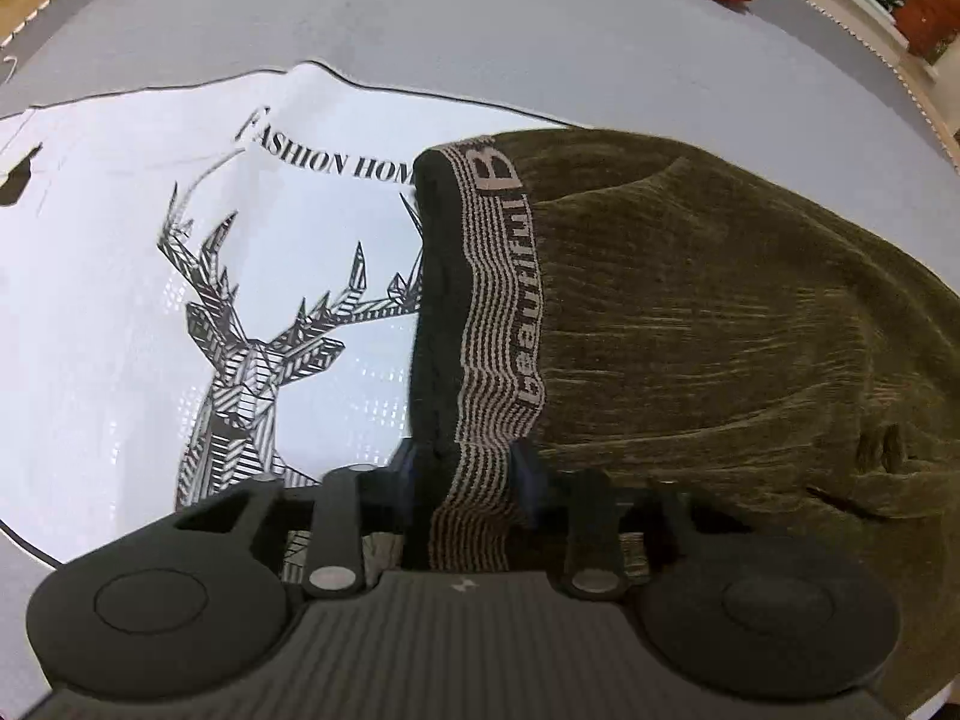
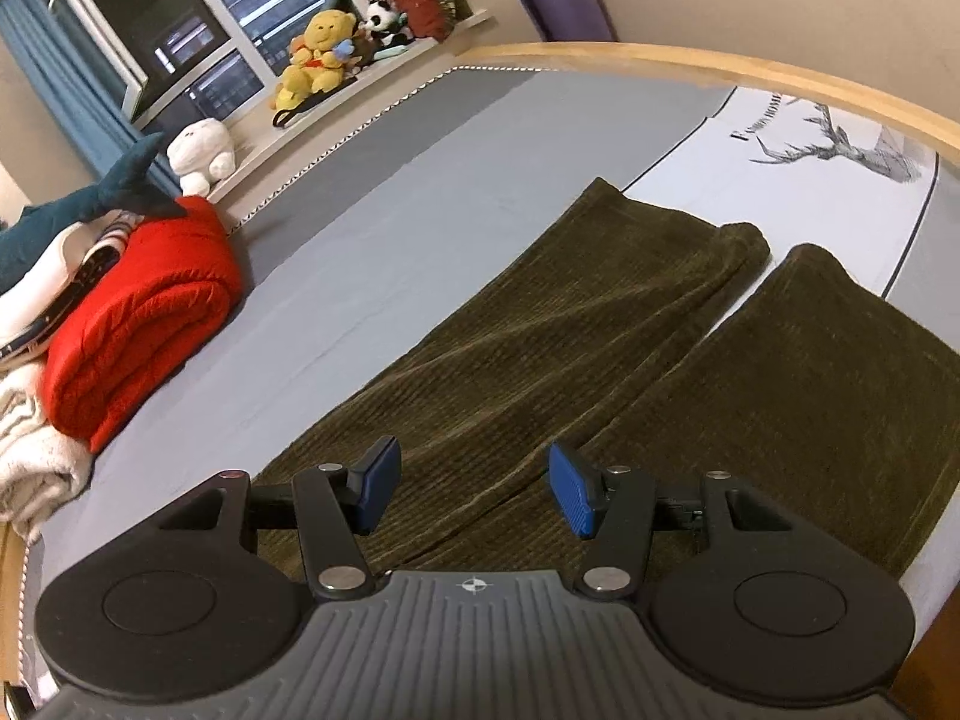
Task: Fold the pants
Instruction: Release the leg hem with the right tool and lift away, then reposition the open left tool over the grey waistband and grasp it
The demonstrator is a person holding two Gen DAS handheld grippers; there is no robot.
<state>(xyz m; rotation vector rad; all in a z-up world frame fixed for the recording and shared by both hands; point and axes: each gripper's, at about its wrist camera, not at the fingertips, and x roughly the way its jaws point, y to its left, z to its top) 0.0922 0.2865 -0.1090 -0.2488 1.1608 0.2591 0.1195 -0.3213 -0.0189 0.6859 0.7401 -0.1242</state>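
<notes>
Grey bed sheet (image 2: 372, 192) fills most of both views, w/ a white deer-print sheet (image 1: 108, 276) marked "FASHION HOME" lying on it.

Pants (image 2: 540, 324): dark olive, ribbed corduroy-like fabric, spread flat on the bed. In the right wrist view both legs run away from the cam, side by side, narrow gap between them, cuffs reaching onto the white sheet. Fabric mostly smooth, a few shallow creases.

Waistband (image 1: 498, 324) in the left wrist view: black elastic w/ tan stripes and "beautiful" lettering, raised off the surface and standing on edge; olive body of the pants bunches to the right of it.

Red folded blanket (image 2: 144, 324) at the bed edge, well apart from the pants. Plush toys (image 2: 318, 54) on the ledge behind.

Left gripper (image 1: 462, 480): fingers pinched on the waistband, strip runs straight through the jaws.

Right gripper (image 2: 471, 489): blue pads (image 2: 573, 495) spread wide, nothing between them, poised above the upper leg area.
</notes>
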